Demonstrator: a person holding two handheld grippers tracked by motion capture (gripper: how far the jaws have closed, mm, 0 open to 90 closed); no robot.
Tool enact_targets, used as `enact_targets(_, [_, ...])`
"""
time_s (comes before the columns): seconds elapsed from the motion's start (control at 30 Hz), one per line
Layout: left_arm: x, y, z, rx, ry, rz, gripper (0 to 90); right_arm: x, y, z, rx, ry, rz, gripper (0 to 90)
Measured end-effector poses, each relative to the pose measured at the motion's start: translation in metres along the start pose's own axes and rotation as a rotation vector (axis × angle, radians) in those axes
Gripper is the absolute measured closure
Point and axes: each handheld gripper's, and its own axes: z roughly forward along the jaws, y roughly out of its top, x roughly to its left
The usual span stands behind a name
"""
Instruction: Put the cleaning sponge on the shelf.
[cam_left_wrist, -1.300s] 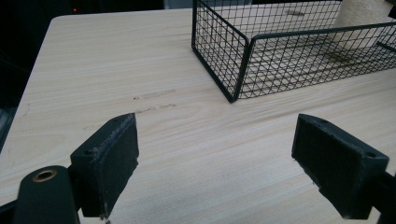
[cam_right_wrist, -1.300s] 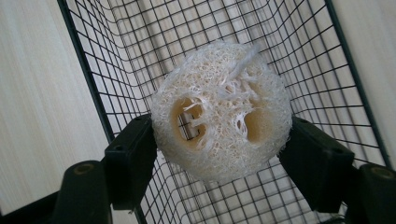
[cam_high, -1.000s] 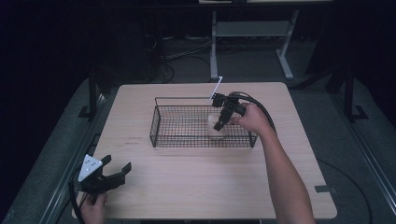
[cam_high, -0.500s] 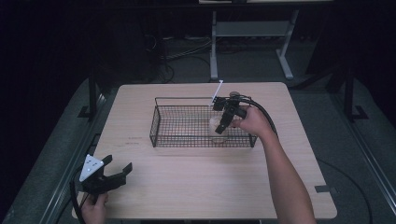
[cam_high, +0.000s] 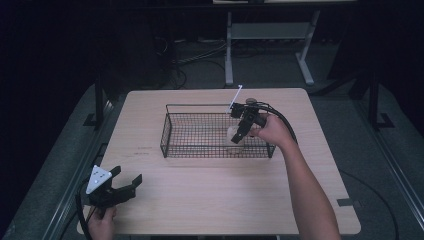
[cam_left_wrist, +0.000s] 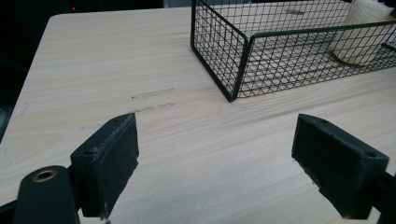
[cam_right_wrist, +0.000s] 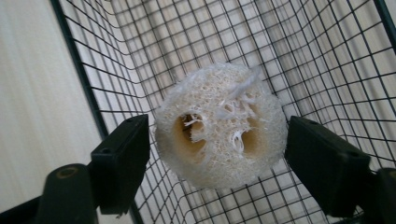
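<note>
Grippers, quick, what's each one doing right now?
Left gripper: open, nothing held.
Right gripper: fingers just opened, loofah between them, not gripped.

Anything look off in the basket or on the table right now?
Nothing stands out. The loofah piece sits inside the wire basket, between the right gripper jaws, which have just been opening. The basket sits flat on the table.

No legible text, label, brand, number or sign found on any surface inspected. Faint dark marks on the bench (cam_left_wrist: 154, 100) cannot be read as characters.
</note>
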Motion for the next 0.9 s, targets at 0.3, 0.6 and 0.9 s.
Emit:
enact_targets(0.3, [0.0,0.0,0.0,0.002,0.002,0.003,13.9,0.001,0.0,-0.012,-0.017,-0.01,-0.003,17.9])
enact_targets(0.6, [-0.001,0.0,0.0,0.0,0.001,0.007,13.9,0.004,0.0,-0.018,-0.029,-0.009,0.002,17.6])
enact_targets(0.9, [0.0,0.0,-0.002,-0.004,0.004,0.0,13.9,0.007,0.0,-0.029,-0.043,-0.019,-0.007,17.7])
